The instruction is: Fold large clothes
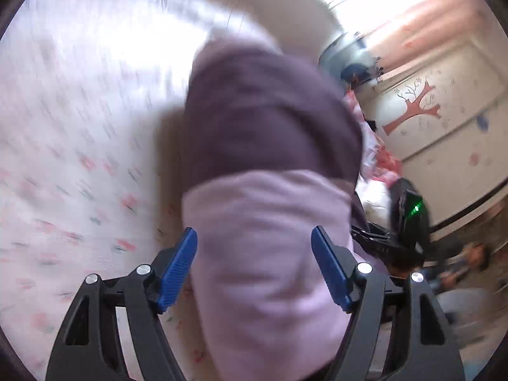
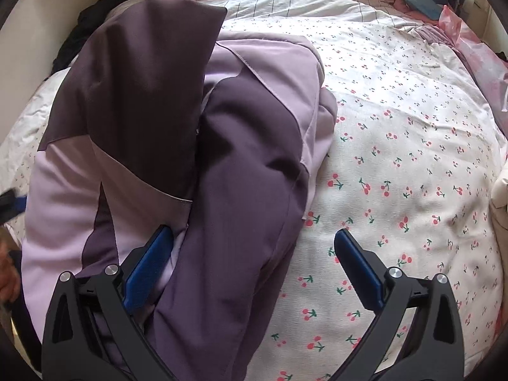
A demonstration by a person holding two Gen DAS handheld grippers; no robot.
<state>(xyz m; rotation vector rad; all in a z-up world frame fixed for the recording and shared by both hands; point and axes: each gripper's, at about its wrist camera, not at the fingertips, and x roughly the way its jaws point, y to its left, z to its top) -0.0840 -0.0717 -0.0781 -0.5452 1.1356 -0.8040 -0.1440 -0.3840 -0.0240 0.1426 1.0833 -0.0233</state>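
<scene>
Purple jacket (image 2: pixel 177 146) fills the left half of my right wrist view, heaped on the bed over a cherry-print sheet (image 2: pixel 412 165). It is two-toned, with dark plum panels and pale lilac ones, and one dark flap rises toward the upper left of the frame.

My right tongs (image 2: pixel 254 270) stand wide open. The left blue pad (image 2: pixel 149 270) lies against a fold of the jacket at the lower left, and a length of the dark fabric runs down between the two pads toward the bottom of the frame. The right pad (image 2: pixel 358 270) hangs over bare sheet and touches no cloth. Nothing is clamped.

At the far left edge of that view a blurred bit of black and blue shows, too smeared for me to name.

My left wrist view is badly motion-blurred. My left tongs (image 1: pixel 254 266) are also spread wide, and a thick lilac part of the jacket (image 1: pixel 263 254) passes between the pads (image 1: pixel 177 273), with the darker plum part above it at centre frame. I cannot tell whether the pads touch the cloth; they are not closed on it. A wardrobe with a red tree motif (image 1: pixel 412 111) sits at the right.
</scene>
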